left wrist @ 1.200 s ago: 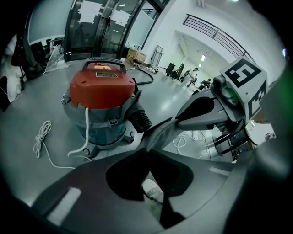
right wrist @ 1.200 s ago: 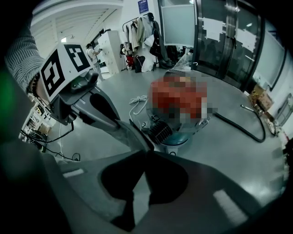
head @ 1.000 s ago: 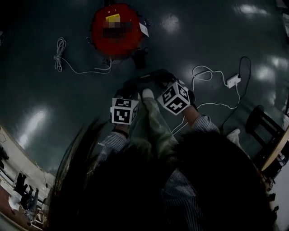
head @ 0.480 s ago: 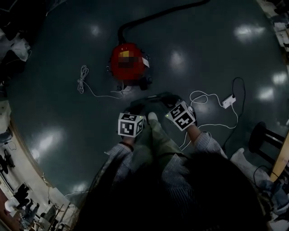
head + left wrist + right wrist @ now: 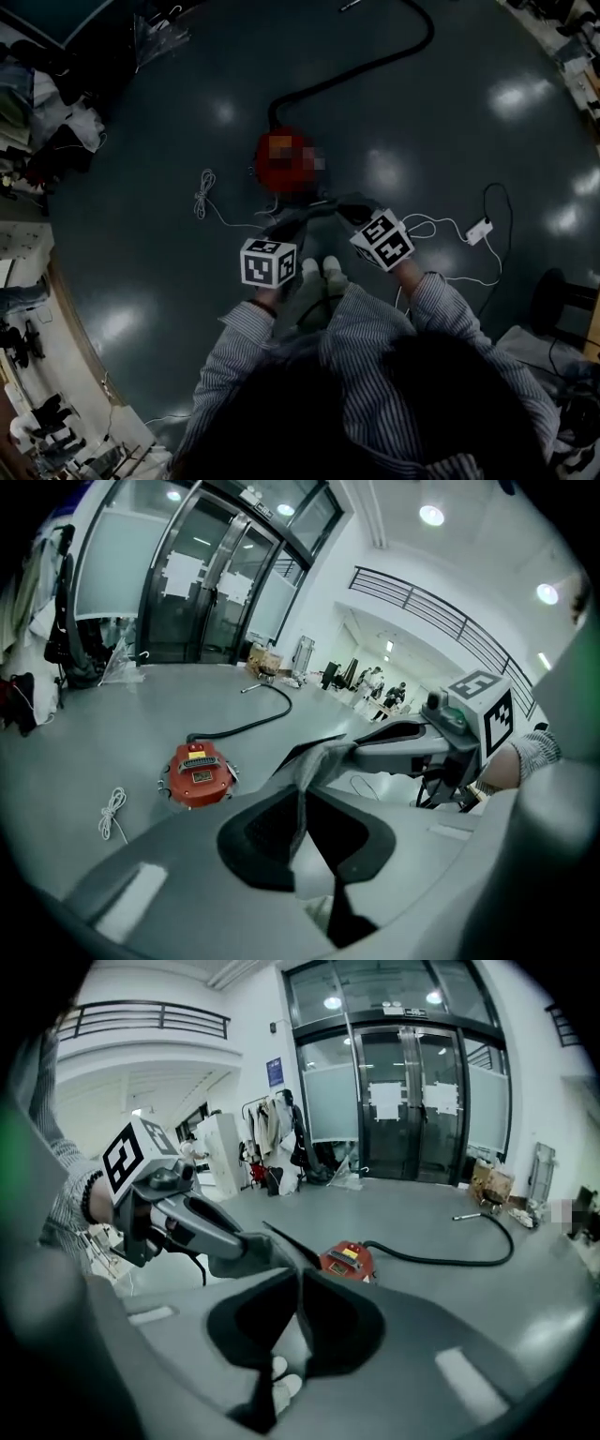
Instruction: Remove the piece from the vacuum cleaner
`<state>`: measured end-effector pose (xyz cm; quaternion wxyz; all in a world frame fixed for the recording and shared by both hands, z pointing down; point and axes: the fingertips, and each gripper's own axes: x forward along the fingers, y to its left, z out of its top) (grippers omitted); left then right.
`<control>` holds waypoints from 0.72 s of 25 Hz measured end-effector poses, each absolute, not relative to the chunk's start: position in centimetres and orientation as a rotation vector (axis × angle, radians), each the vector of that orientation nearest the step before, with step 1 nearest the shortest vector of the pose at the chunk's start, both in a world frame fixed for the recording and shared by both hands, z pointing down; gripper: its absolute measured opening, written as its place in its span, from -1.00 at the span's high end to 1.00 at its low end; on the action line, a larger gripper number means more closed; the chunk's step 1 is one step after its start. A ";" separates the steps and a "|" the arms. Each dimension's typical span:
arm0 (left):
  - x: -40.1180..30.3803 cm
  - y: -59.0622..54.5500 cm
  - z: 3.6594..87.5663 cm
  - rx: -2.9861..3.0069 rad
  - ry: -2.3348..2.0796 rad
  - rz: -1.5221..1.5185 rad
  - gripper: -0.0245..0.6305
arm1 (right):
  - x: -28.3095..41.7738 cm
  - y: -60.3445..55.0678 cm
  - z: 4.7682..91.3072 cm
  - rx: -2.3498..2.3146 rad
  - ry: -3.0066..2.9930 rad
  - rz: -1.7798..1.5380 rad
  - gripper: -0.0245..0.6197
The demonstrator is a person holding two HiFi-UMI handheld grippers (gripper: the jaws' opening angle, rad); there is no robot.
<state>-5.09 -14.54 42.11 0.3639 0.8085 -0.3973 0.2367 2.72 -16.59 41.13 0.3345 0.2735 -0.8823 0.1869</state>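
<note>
Head view, steeply down: two arms in striped sleeves (image 5: 230, 347) reaching out over a dark, glossy floor (image 5: 141, 234). Left claw (image 5: 281, 228) and right claw (image 5: 352, 208) near each other, tips angled inward, with a thin grey piece (image 5: 314, 214) stretched between them.

Left gripper view: narrow, clamped on one edge of the sheet-like piece, pads pressed against it with barely any gap. Right gripper view: likewise almost together, pinching the thin edge at the other end, with the left claw in sight at the left of that view gripping the same piece.

Piece held up in the air, off the red vacuum cleaner (image 5: 284, 159) and apart from it. Cleaner standing on the floor just beyond the claws. From its far side, a black hose (image 5: 356, 71) curving away to the far right. To its left, a coiled white cord (image 5: 203, 192) lying on the floor. To the right, a white plug block (image 5: 479, 228) with a looping cable. Nearer, below the piece, a pair of white shoes (image 5: 322, 268). Glass doors (image 5: 202, 592) along the far wall in the left gripper view.
</note>
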 end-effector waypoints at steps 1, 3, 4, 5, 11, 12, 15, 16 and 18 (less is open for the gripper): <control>-5.2 -14.3 41.1 2.089 -1.032 0.599 0.83 | 2.6 -16.3 40.2 0.724 -2.320 0.516 0.85; -5.6 -14.0 39.5 2.104 -1.053 0.584 0.83 | 2.1 -15.6 38.8 0.748 -2.347 0.575 0.85; -5.8 -13.9 38.9 2.106 -1.064 0.571 0.83 | 2.0 -15.2 38.3 0.758 -2.355 0.596 0.85; -5.8 -13.8 38.5 2.106 -1.074 0.554 0.83 | 1.9 -15.0 38.0 0.767 -2.359 0.606 0.85; -5.4 -13.6 37.2 2.101 -1.067 0.487 0.83 | 2.2 -14.5 36.9 0.825 -2.368 0.637 0.85; -5.3 -13.6 37.0 2.106 -1.062 0.480 0.83 | 2.3 -14.6 36.7 0.835 -2.369 0.637 0.85; -5.4 -13.5 36.8 2.113 -1.068 0.452 0.83 | 2.3 -14.9 36.2 0.853 -2.375 0.621 0.85; -5.3 -13.4 36.8 2.112 -1.076 0.442 0.83 | 2.4 -14.8 36.2 0.857 -2.375 0.615 0.85; -5.3 -13.4 36.8 2.110 -1.091 0.427 0.83 | 2.4 -14.8 36.2 0.867 -2.375 0.605 0.85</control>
